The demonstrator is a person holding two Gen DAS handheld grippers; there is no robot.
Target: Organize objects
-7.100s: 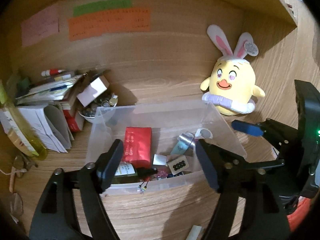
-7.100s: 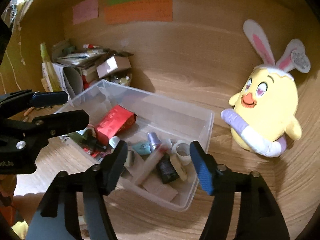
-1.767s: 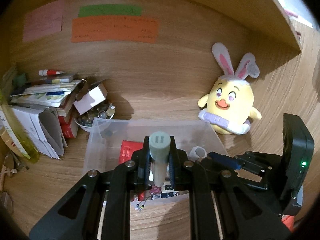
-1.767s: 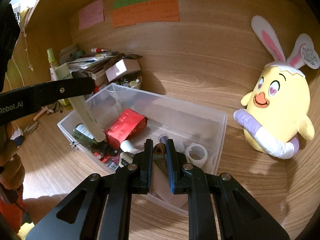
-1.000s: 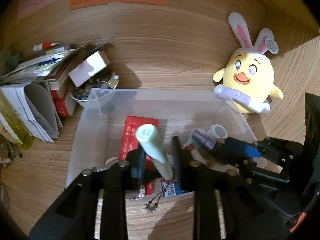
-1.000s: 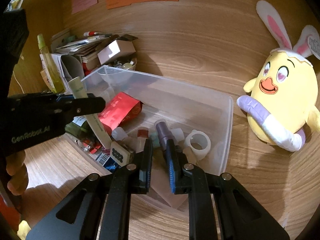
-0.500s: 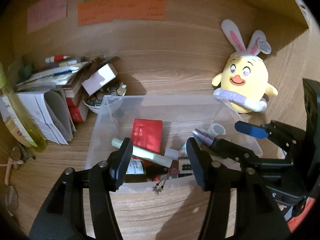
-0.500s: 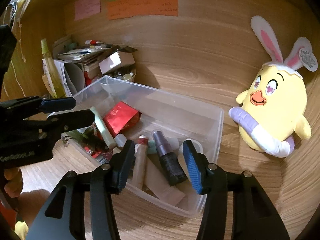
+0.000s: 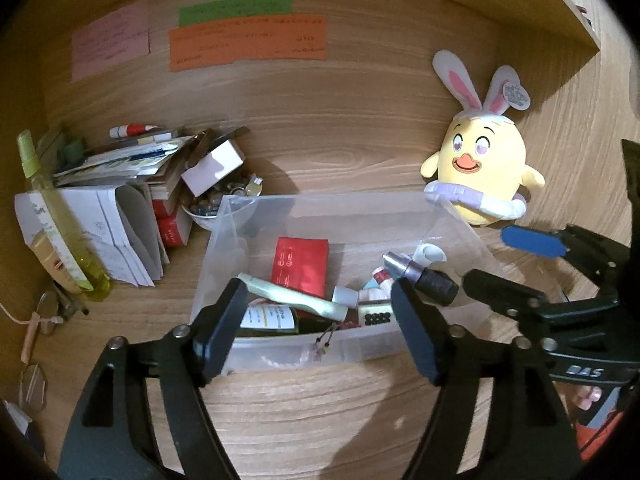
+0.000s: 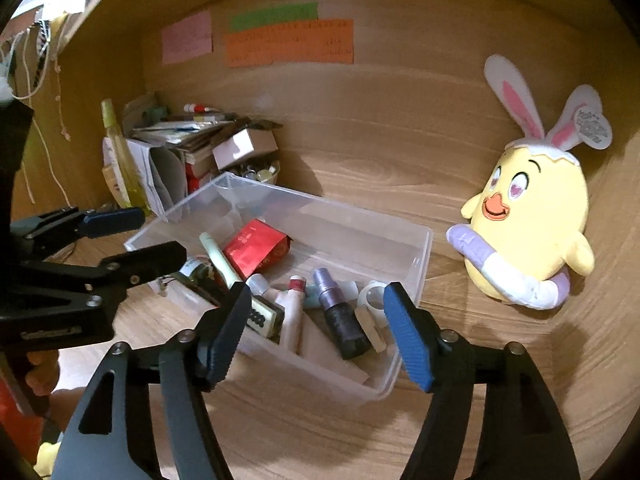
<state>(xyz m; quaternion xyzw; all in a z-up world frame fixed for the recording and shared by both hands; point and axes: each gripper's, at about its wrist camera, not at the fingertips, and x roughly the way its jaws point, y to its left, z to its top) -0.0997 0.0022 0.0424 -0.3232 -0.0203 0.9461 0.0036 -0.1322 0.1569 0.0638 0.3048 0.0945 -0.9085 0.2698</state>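
Taking the clear plastic bin [image 9: 224, 240] on the wooden bench [image 9: 320, 408] as my marker: far to its left stands a yellow-green spray bottle [image 9: 60, 216] against a stack of papers and booklets [image 9: 120, 184], and a small bowl of odds and ends [image 9: 216, 204] sits just beside the bin's far left corner.

My left claw [image 9: 316, 320] hangs over the bin's near wall; its jaws have just been opening and now stand spread with nothing between them. Inside the bin, at the left, the pale green tube [image 9: 292, 296] lies slantwise on a dark bottle, beside the red packet [image 9: 300, 264].

My right claw [image 10: 316, 332] hovers over the bin's right end; it too has just been opening and stands spread and empty. The dark purple-capped bottle [image 10: 340, 316] lies on the bin floor below it, next to a white ring [image 10: 370, 294].

Right of the bin, apart from it, a yellow chick plush with rabbit ears [image 10: 532, 216] leans against the wooden back wall.
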